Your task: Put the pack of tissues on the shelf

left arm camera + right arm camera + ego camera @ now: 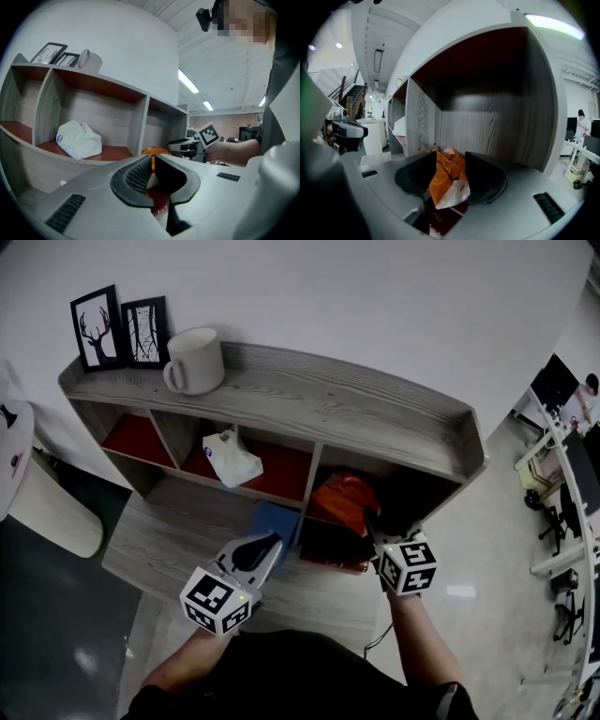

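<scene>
R gripper [451, 158] jaws apart, pack [443, 183] loose btwn them, inside shelf [328, 399] right-end bay; L gripper [153, 161] closed, empty.

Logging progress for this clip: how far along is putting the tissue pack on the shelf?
Nearly done: the orange pack sits inside the shelf's right compartment. In hand: the right gripper has its jaws apart around it. Remaining: draw that gripper out. The left gripper is shut, empty.
</scene>
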The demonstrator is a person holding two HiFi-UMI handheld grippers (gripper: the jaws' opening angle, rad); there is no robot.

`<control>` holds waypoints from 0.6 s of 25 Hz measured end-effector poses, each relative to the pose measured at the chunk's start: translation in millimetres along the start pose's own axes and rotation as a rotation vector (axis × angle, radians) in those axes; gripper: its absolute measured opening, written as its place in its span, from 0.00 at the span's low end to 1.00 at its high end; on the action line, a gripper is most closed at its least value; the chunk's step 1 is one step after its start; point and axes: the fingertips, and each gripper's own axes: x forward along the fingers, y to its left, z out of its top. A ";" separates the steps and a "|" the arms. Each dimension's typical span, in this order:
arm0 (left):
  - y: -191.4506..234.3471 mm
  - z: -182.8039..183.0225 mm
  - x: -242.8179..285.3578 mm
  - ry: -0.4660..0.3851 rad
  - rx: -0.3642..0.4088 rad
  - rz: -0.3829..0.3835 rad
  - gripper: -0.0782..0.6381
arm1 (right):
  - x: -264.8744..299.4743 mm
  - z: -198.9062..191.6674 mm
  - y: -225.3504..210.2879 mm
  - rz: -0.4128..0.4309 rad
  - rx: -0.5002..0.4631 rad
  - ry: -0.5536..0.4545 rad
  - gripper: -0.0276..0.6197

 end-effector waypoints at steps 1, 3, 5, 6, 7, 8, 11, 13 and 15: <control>-1.6 0.6 0.6 -0.001 0.001 -0.003 0.15 | -5.2 3.3 3.6 0.013 0.004 -0.014 0.27; -4.6 1.7 1.9 -0.001 0.004 -0.009 0.15 | -15.8 9.1 11.1 0.040 0.016 -0.039 0.27; -6.9 2.8 3.0 0.000 0.008 -0.013 0.15 | -26.4 14.3 18.1 0.067 0.030 -0.063 0.27; -8.0 3.4 3.3 0.000 0.009 -0.015 0.15 | -31.7 16.6 21.5 0.079 0.037 -0.074 0.27; -9.2 4.2 3.3 -0.001 0.008 -0.016 0.15 | -36.9 18.7 24.8 0.092 0.044 -0.084 0.27; -10.6 5.2 2.8 -0.002 0.007 -0.017 0.15 | -42.0 20.6 28.2 0.104 0.050 -0.093 0.27; -15.4 7.2 -0.8 -0.001 0.007 -0.022 0.15 | -55.5 25.2 39.1 0.140 0.065 -0.114 0.27; -17.9 7.1 -3.7 0.002 0.008 -0.025 0.15 | -61.8 26.1 46.5 0.163 0.083 -0.122 0.27; -19.2 6.8 -6.0 0.004 0.009 -0.025 0.15 | -66.3 25.2 54.0 0.182 0.104 -0.128 0.27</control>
